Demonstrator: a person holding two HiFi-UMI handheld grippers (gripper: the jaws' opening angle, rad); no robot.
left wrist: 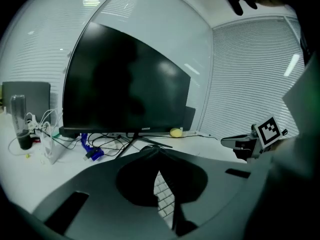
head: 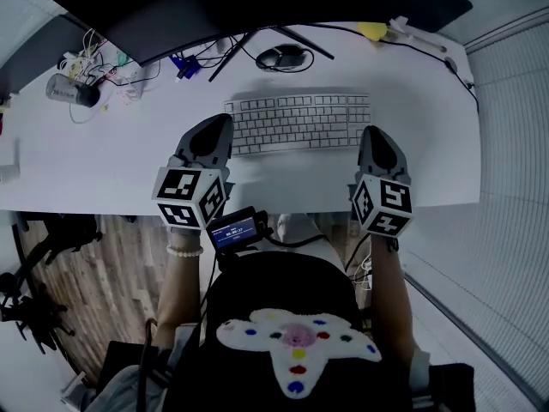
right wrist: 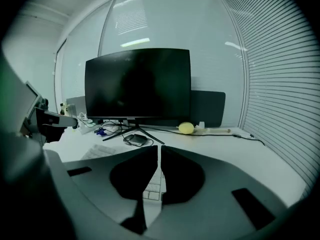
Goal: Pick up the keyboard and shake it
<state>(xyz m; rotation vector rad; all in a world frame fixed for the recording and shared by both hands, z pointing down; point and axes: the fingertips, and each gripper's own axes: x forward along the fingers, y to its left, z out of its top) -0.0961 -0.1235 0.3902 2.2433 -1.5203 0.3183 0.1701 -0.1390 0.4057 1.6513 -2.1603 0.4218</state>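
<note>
1. Left gripper (head: 223,122): clenched, jaws pinched tip to tip, nothing clamped between them. Hangs over the near left corner of the keyboard (head: 296,120). Shows only a sliver of white keys through the slit under the tips in the left gripper view. Touching the keyboard or not, impossible to call from here.
2. Right gripper (head: 371,130): clenched as well, jaws closed tip against tip. Hovers at the keyboard's right end, with keys peeking through the gap below the tips in the right gripper view. Contact again unclear.
3. Keyboard: lies flat mid-desk, long side running along the near edge of the desk (head: 111,157), one gripper at each end.
4. Just behind it, toward the far edge: a dark mouse (head: 283,56) beside the splayed foot of the big black monitor (head: 214,7), screen dark.
5. Out at the far right corner: a yellow lump (head: 371,31) with a cable trailing off along the right edge.
6. Over on the far left: a blue plug (head: 183,65), a tangle of wires, and a grey cylinder (head: 73,90) lying on its side.
7. Back at the near edge: a small lit screen (head: 233,230) tucked between the two marker cubes.
</note>
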